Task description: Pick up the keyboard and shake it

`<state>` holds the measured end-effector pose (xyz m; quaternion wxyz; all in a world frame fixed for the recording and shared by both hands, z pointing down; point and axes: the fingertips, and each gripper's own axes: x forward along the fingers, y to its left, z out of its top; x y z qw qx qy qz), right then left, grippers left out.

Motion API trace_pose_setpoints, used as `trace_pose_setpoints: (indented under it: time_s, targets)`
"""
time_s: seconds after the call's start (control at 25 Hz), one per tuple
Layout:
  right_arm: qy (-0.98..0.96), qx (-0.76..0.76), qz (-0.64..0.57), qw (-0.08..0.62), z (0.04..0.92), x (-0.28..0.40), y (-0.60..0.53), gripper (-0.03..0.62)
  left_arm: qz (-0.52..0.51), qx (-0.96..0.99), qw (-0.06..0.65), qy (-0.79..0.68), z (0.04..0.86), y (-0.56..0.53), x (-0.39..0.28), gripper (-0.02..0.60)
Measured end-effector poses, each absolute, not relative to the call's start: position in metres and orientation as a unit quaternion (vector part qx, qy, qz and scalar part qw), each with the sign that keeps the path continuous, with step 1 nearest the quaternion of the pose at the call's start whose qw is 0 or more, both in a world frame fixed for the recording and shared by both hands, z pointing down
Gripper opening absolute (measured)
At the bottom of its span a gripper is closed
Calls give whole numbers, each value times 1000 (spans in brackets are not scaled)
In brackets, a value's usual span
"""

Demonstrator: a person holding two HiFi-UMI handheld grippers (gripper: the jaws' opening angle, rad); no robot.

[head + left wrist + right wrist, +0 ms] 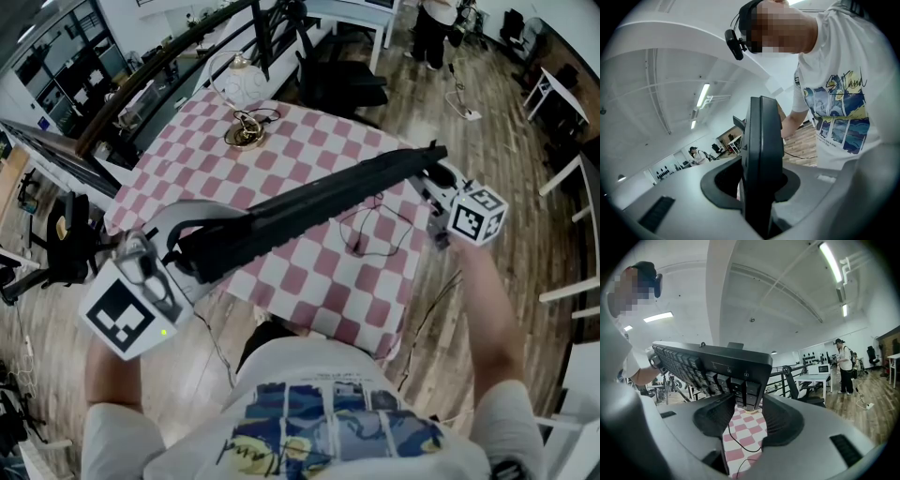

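Keyboard (309, 211), long, slim, all black, hangs slanted across mid-frame above the pink-checked bench (309, 141); left claw (183, 251) pinches its lower-left end, right claw (433, 184), spread wider, grips the upper-right end.

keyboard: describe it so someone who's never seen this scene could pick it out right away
Start at the table covered in a pink-and-white checked cloth. Held up above it, slanting from the left gripper to the right gripper, is the keyboard. It is the one long black bar up in the air, while the small gold-coloured object and the thin black cable lie on the cloth.
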<state>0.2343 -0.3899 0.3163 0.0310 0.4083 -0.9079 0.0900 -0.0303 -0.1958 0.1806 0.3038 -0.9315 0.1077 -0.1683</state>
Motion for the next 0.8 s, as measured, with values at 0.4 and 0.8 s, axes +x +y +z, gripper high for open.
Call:
trace_pose_setpoints:
  time_s: [0.4,0.8]
  targets:
    - [-908,406,96,30,323,236,-391,181,-171,-933,300,106,184,-196,-27,98]
    - [-906,409,102,33,333,240,-393,181,-172,-936,288,104,191,-201,-24,100]
